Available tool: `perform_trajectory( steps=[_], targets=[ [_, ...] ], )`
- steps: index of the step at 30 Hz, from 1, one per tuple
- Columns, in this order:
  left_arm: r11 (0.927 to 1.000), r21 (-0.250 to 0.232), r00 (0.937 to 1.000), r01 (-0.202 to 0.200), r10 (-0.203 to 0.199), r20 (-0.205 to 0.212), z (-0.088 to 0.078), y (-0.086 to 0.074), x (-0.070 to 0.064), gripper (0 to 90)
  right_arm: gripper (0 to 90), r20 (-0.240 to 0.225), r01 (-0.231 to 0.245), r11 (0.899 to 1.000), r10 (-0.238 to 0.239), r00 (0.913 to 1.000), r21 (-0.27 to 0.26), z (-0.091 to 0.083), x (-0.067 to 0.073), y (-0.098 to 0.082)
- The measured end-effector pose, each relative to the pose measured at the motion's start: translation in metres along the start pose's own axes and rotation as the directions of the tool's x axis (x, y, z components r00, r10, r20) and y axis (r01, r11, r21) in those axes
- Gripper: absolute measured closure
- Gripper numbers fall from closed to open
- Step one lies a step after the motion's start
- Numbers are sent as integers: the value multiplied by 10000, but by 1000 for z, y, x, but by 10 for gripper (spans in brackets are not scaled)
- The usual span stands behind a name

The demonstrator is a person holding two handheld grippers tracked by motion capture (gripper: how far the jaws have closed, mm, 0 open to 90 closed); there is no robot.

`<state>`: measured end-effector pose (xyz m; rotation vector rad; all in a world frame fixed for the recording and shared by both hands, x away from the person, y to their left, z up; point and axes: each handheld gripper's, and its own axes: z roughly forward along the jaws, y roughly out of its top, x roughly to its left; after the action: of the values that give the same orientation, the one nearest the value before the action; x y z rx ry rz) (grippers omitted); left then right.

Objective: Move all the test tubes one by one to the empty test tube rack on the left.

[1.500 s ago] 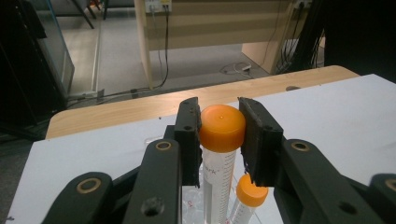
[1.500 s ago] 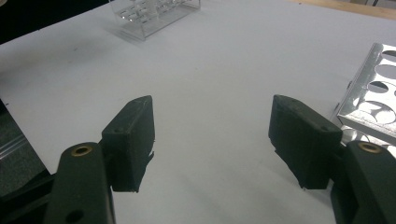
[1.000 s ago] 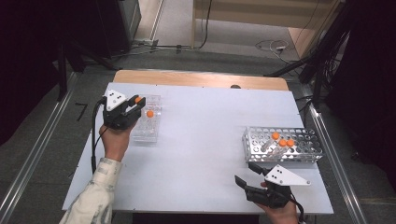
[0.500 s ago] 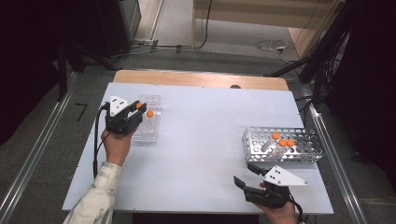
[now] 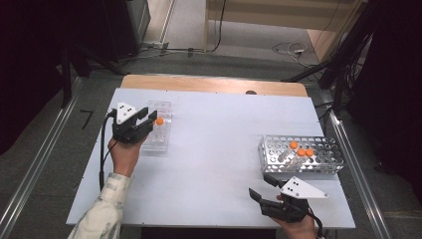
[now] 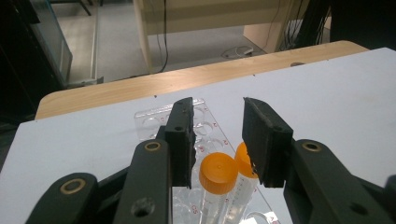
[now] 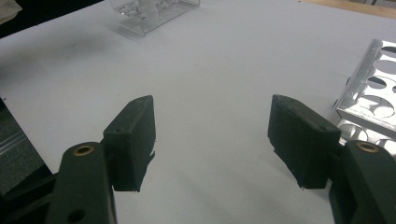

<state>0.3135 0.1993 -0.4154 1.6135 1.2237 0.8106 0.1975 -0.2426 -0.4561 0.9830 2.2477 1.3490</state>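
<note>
The left gripper (image 6: 217,140) has just been opening its jaws above two orange-capped tubes (image 6: 218,171) in the clear rack (image 5: 160,130). The right gripper (image 7: 212,135) rests spread wide, holding nothing.

Honestly can't read much from here, just tiny red markings along the clear plastic rack (image 6: 205,122) and faint graduation lines on the orange-capped tube (image 6: 215,186), all too small to make out.

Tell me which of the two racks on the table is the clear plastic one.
The clear plastic rack at the left gripper, holding orange-capped tubes. The other, the metal rack near the right gripper, is perforated silver.
</note>
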Motion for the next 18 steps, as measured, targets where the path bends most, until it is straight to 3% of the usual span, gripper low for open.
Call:
perform_trajectory(
  steps=[10,18],
  targets=[
    [9998,-71,9999,163,-162,39,-6,1,2,604,307,58,-66,10000,66,10000,-22,-1,-2,0],
    [9979,-75,9976,646,-644,235,-20,-2,3,394,311,530,-307,9994,314,9981,-141,-11,-12,-6]
  ],
)
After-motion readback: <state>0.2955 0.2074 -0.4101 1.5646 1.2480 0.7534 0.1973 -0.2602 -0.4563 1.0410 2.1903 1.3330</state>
